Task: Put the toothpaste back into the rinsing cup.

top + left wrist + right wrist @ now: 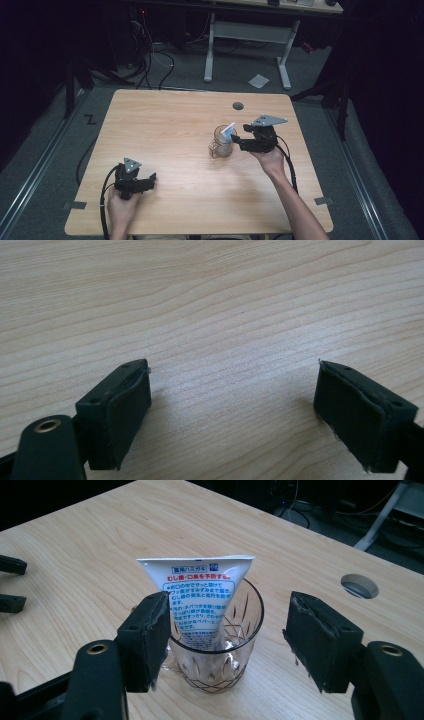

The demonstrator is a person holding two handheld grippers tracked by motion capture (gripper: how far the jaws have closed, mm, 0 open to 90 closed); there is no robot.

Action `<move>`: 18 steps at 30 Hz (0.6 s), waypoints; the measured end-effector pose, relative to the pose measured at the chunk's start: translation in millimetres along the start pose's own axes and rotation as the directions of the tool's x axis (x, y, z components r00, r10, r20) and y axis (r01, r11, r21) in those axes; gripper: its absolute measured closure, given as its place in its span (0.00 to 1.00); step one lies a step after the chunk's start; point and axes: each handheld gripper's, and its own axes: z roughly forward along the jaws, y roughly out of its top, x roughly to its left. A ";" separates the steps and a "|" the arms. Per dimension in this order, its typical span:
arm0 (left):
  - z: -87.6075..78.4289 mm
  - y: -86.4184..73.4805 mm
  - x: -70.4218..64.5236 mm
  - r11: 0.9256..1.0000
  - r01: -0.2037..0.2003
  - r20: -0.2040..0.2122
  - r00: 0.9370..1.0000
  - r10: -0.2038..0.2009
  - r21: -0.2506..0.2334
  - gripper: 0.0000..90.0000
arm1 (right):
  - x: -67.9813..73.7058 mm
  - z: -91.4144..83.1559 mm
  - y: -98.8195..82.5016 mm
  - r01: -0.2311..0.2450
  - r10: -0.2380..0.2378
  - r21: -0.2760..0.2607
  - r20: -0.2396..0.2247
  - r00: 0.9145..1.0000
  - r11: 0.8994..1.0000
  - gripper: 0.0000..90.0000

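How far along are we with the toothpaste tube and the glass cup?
Done, it seems: the toothpaste tube stands inside the glass cup, crimped end up. In hand: nothing; the right gripper is open, jaws either side of the cup without pressing it. The left gripper is open over bare table. Left: probably just drawing the right gripper away.

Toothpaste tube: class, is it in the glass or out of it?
In. The toothpaste tube stands in the glass, flat end leaning above the rim.

Toothpaste tube [197, 597] stands in glass cup [220, 645] between spread jaws, untouched.
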 end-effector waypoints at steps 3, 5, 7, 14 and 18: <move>0.0 0.0 0.0 1.000 0.000 0.000 1.000 0.000 0.000 0.17 | -1.5 -4.1 -0.8 -0.001 0.001 -0.004 0.002 1.000 1.000 0.39; 0.0 0.0 0.0 1.000 0.000 0.000 1.000 0.000 0.000 0.17 | -2.3 -6.2 -1.8 -0.006 0.006 -0.006 0.004 1.000 1.000 0.39; -0.1 0.1 0.0 1.000 0.000 0.000 1.000 0.000 0.002 0.17 | -3.5 -8.5 -3.4 -0.008 0.008 -0.005 0.009 1.000 1.000 0.39; 0.0 0.0 0.0 1.000 0.000 0.000 1.000 0.000 0.000 0.17 | -10.0 -14.7 -9.4 -0.016 0.016 0.002 0.030 0.999 1.000 0.40; 0.0 0.0 0.0 1.000 0.000 0.000 1.000 0.000 0.000 0.17 | -14.9 -21.4 -11.4 -0.032 0.032 -0.013 0.034 0.999 0.999 0.41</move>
